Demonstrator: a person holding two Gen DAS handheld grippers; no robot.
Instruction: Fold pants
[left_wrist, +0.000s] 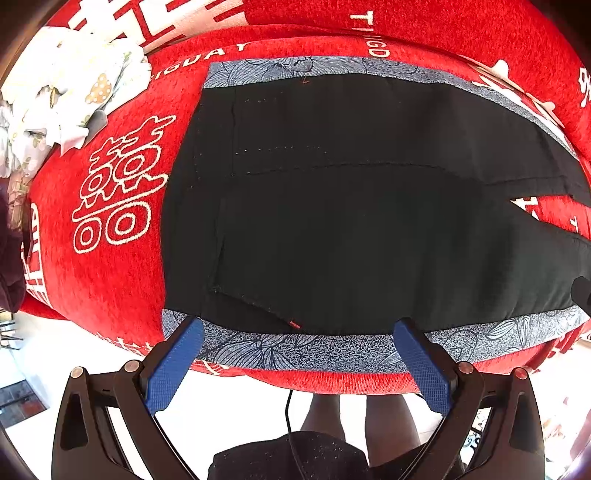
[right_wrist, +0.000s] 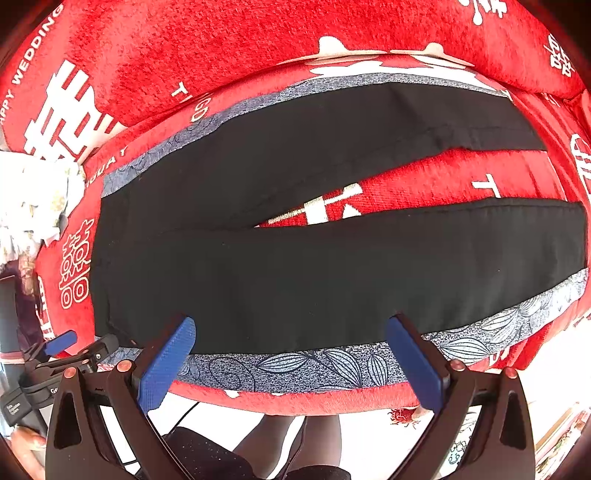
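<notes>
Black pants (left_wrist: 351, 221) lie flat on a blue-grey leaf-print cloth (left_wrist: 295, 350) spread over a red sofa seat. The waist is at the left; a stitched pocket shows there. In the right wrist view the two legs (right_wrist: 332, 277) run to the right with a wedge of red cover between them. My left gripper (left_wrist: 299, 326) is open, its blue pads just above the near hem of the waist end, holding nothing. My right gripper (right_wrist: 291, 323) is open over the near leg's edge, also holding nothing. The left gripper (right_wrist: 83, 343) shows at the lower left of the right wrist view.
The red sofa cover (left_wrist: 110, 277) carries white characters, with a backrest behind. A crumpled white floral fabric (left_wrist: 62, 92) sits at the far left of the seat. A person's legs (left_wrist: 351, 413) and a black cable stand close below the seat's front edge, on white floor.
</notes>
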